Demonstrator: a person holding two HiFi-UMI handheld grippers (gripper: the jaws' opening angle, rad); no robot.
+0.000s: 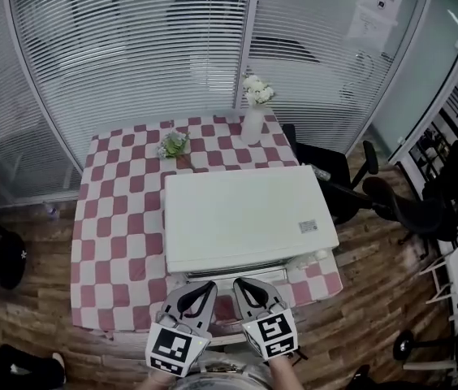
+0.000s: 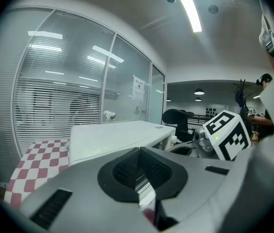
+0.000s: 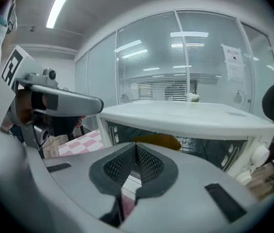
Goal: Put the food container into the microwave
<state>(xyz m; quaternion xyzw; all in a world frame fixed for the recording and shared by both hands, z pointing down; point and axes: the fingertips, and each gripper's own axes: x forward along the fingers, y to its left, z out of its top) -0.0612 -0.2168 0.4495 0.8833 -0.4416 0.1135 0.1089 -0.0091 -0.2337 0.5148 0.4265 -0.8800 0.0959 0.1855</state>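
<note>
A white microwave (image 1: 245, 214) sits on the checked tablecloth (image 1: 119, 218) with its door closed toward me. In the right gripper view its dark door glass (image 3: 176, 142) shows an orange-yellow shape; I cannot tell whether that is the food container. No container shows anywhere else. My left gripper (image 1: 203, 291) and right gripper (image 1: 244, 289) hover side by side just in front of the microwave's front edge. Each is shut with nothing between its jaws. The left gripper (image 2: 139, 153) points past the microwave's (image 2: 117, 135) left corner. The right gripper (image 3: 136, 148) faces the door.
A white vase of flowers (image 1: 252, 116) and a small green plant (image 1: 174, 143) stand at the table's far side behind the microwave. Black office chairs (image 1: 424, 201) crowd the right. A glass wall with blinds (image 1: 131, 47) runs behind the table.
</note>
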